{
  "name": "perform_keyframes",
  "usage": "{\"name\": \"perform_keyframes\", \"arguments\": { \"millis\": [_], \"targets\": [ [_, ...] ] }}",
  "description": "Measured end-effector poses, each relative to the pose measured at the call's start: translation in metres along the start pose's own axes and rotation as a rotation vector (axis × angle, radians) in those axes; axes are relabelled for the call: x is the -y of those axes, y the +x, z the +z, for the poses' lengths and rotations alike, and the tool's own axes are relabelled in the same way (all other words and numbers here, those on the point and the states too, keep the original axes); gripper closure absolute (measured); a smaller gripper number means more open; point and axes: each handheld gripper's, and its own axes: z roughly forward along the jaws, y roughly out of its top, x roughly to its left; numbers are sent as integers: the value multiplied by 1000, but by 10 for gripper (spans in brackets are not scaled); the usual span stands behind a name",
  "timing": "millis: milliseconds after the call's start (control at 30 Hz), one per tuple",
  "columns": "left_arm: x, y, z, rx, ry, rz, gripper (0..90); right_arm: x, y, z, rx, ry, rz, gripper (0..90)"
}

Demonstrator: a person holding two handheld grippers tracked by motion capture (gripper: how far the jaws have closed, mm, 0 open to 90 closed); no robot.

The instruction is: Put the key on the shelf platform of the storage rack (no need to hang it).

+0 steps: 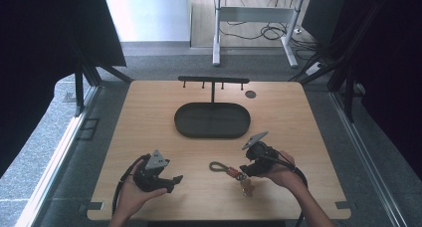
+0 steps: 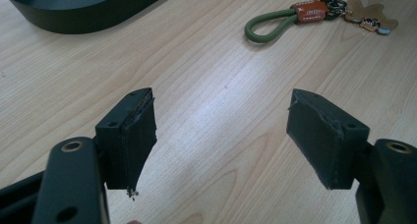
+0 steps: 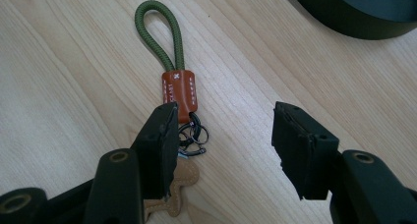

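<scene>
Nearest the lens in the right gripper view, the right gripper (image 3: 223,135) has its two black jaws spread wide with bare desk between them; one jaw stands just beside the metal rings of the keychain (image 3: 179,94), possibly brushing them, though I cannot tell whether it touches. Nothing is pinched. From above, this right gripper (image 1: 255,163) sits at the keychain's (image 1: 230,171) ring end, held in the person's right hand.

The left gripper (image 2: 221,135) is likewise spread, empty, with plain wood grain between its jaws, and the keychain (image 2: 305,15) lies well apart, farther along the desk. In the high view the left gripper (image 1: 158,176) rests in the left hand near the desk's front edge.

As to progress, I judge the work barely begun: the keychain lies flat on the desk (image 1: 149,112), not lifted, and no grasp has closed. The dark oval tray (image 1: 212,120) with its hook stand (image 1: 214,80) behind it is a likely destination, and it looks empty, so picking up, carrying and placing or hanging all appear to remain.

The keychain's long axis runs roughly left to right across the desk, tilted slightly. Its green cord loop points toward the left gripper's side; the orange leather sleeve sits in the middle, then the dark split rings, and the tan bear-shaped charm trails toward the person's right hand. Seen along the right gripper's jaws, the loop points away, so that axis lies nearly in line with the gripper's reach.
</scene>
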Motion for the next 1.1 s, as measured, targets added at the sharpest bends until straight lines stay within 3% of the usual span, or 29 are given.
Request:
{"name": "perform_keyframes", "arguments": {
  "millis": [433,833,1100],
  "targets": [
    [-1,-3,4,7,10,7,275,-8,2,11,-3,36,-3,447],
    [0,-3,6,12,14,7,275,-15,5,33,-22,93,-14,452],
    [0,-4,6,13,17,10,275,-16,11,48,-43,131,-56,462]
  ]
}}
